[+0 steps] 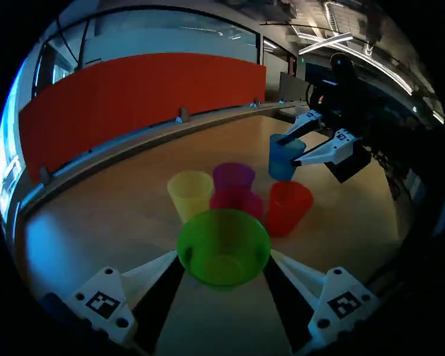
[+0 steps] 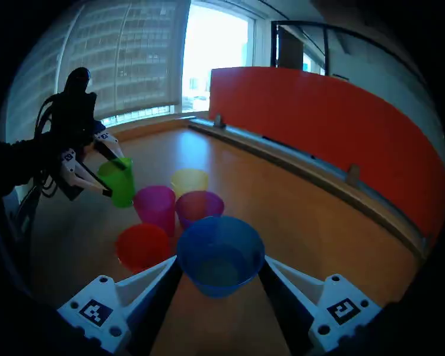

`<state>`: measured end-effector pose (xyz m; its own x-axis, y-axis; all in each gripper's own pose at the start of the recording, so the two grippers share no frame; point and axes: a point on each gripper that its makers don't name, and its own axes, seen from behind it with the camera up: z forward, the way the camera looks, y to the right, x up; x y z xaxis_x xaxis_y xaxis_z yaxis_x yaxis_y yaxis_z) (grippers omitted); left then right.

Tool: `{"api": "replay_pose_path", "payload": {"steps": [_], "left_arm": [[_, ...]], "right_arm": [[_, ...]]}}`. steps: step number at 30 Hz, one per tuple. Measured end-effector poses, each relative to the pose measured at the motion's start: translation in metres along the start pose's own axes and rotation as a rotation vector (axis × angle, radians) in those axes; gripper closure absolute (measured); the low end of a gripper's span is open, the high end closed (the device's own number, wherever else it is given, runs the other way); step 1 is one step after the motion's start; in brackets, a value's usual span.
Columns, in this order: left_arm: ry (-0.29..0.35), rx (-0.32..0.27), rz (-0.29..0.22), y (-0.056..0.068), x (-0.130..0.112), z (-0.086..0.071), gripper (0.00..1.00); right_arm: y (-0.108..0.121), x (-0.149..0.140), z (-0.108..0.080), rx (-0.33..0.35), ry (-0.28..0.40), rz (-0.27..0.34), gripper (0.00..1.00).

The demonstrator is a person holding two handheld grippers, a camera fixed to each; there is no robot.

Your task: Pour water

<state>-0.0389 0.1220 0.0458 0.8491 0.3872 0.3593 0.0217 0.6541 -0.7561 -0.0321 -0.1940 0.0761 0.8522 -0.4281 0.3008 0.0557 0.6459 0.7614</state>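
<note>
My left fingers (image 1: 163, 265) are closed on the green cup (image 1: 223, 237) and my right fingers (image 2: 160, 270) on the blue cup (image 2: 220, 243). Both cups are upright over the desk (image 1: 104, 207), the blue with what looks like a little water. From my left fingers the blue cup lies far and right, past the red cup (image 1: 288, 206), so the rims must meet first

Daylight is pouring through a tall window (image 2: 216, 53), blinds (image 2: 121, 65) covering the panes beside it. Long red partition (image 1: 139, 101) is running along the wooden surface (image 1: 104, 225). Ceiling light strips (image 1: 335, 41) are glowing overhead.
</note>
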Motion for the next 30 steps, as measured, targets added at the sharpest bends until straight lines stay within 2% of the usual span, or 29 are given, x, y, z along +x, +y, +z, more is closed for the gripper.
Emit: {"api": "replay_pose_path", "payload": {"steps": [18, 30], "left_arm": [[0.133, 0.058, 0.023, 0.025, 0.053, -0.058, 0.15], [0.200, 0.072, 0.021, 0.039, 0.074, -0.081, 0.15]], "right_arm": [[-0.029, 0.066, -0.066, -0.038, 0.159, -0.025, 0.11], [-0.044, 0.098, -0.095, -0.052, 0.268, -0.028, 0.11]]}}
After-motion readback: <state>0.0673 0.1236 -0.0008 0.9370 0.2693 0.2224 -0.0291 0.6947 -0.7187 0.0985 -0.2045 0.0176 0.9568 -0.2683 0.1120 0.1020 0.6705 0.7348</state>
